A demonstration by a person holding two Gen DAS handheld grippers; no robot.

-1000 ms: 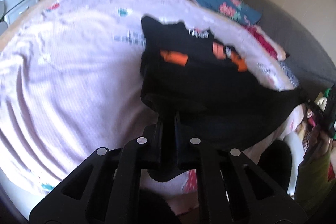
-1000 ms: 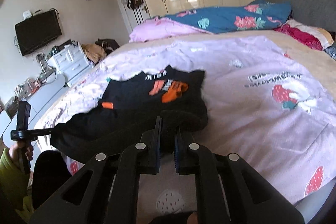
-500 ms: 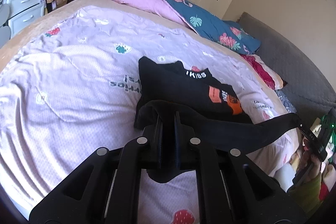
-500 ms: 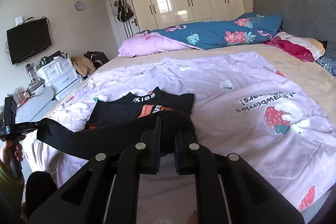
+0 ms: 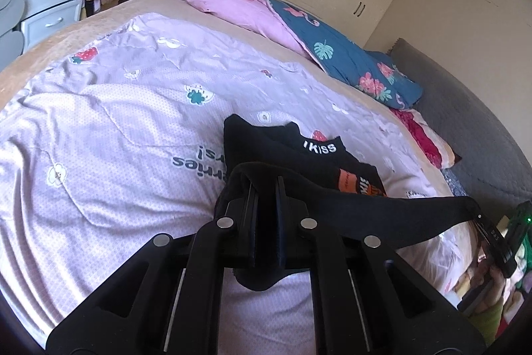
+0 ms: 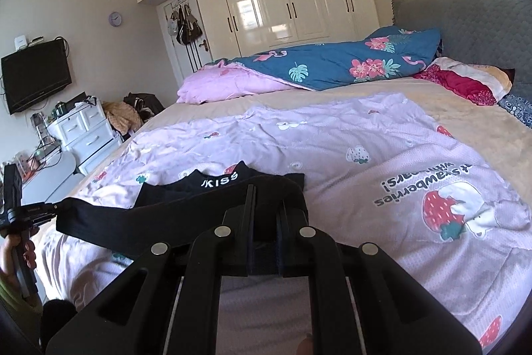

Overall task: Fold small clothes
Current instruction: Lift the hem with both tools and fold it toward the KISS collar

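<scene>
Your left gripper (image 5: 266,188) is clamped on one corner of the black shirt (image 5: 286,152); cloth bulges over the fingertips and a fold hangs below the jaws. Your right gripper (image 6: 266,192) is clamped on the opposite corner of the same hem, fingers pinched together with cloth between them. The hem runs taut between the two grippers as a black band raised off the quilt (image 5: 109,128). In the left view the band stretches rightward to the right gripper's tip; in the right view it stretches leftward to the left gripper's tip, where your hand (image 6: 15,252) grips the handle. The shirt's upper part lies flat on the quilt beyond the band: collar with white "KISS" lettering (image 6: 219,180) faces the far side, and the orange print (image 5: 360,187) is partly covered by the raised hem in the left view and hidden in the right view. The shirt sits near the quilt's near edge, beside the printed "strawberries" text (image 6: 429,183). The quilt is lilac with strawberry motifs and lies on a beige sheet (image 6: 399,92). A blue floral duvet (image 6: 339,62) and a pink one (image 6: 226,82) are heaped along the bed's far side, well apart from the shirt. A grey headboard (image 6: 465,22) stands to the right.
</scene>
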